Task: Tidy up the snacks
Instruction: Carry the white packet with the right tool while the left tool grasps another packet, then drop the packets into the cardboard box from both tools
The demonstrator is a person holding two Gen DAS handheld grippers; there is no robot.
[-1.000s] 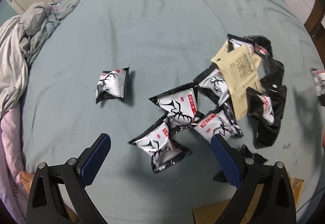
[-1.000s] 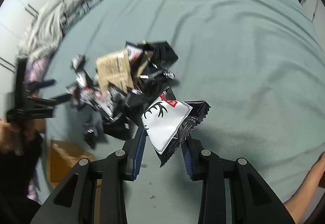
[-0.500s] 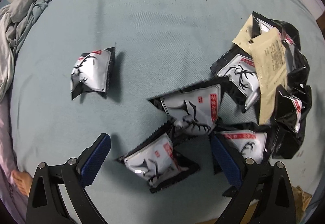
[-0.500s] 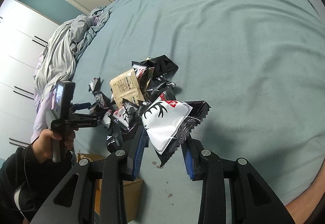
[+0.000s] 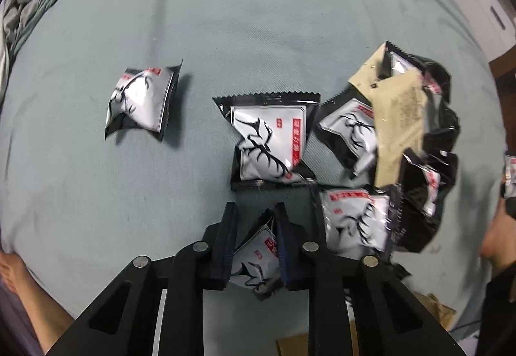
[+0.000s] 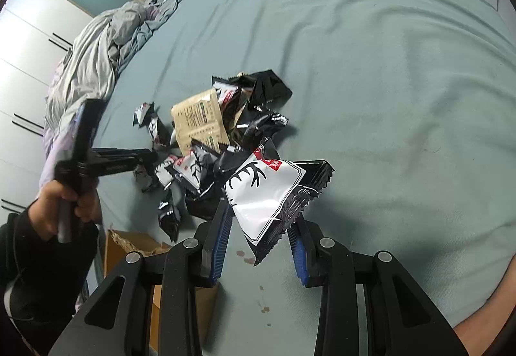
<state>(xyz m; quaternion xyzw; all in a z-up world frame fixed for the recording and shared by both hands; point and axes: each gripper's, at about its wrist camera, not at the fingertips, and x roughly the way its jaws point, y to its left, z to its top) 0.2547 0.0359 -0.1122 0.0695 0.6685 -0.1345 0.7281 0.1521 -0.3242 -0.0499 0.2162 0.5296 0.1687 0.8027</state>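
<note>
Black-and-white snack packets with an antler print lie on a teal bed [image 5: 225, 17]. My left gripper [image 5: 254, 210] points straight down with its jaws closing; one packet [image 5: 254, 254] is pinched and crumpled between the pads. Another packet [image 5: 269, 143] lies just beyond the fingertips, and a lone one [image 5: 140, 104] sits further left. The main pile [image 5: 412, 143], with a tan packet [image 5: 400, 117] on top, is at the right. My right gripper [image 6: 261, 210] is shut on a packet [image 6: 261, 194] held above the bed, near the pile [image 6: 225, 130]. The left gripper [image 6: 151, 156] shows there in a person's hand [image 6: 64, 204].
A cardboard box [image 6: 129, 246] stands by the bed's near edge below the pile. Crumpled grey bedding [image 6: 96, 55] lies along the far left side. White wardrobe doors [image 6: 25, 49] stand behind it. The right half of the bed [image 6: 403, 81] is bare sheet.
My left gripper came down over the nearest packet and its jaws went from wide open to closed on it. The right gripper still holds its packet in the same place.
</note>
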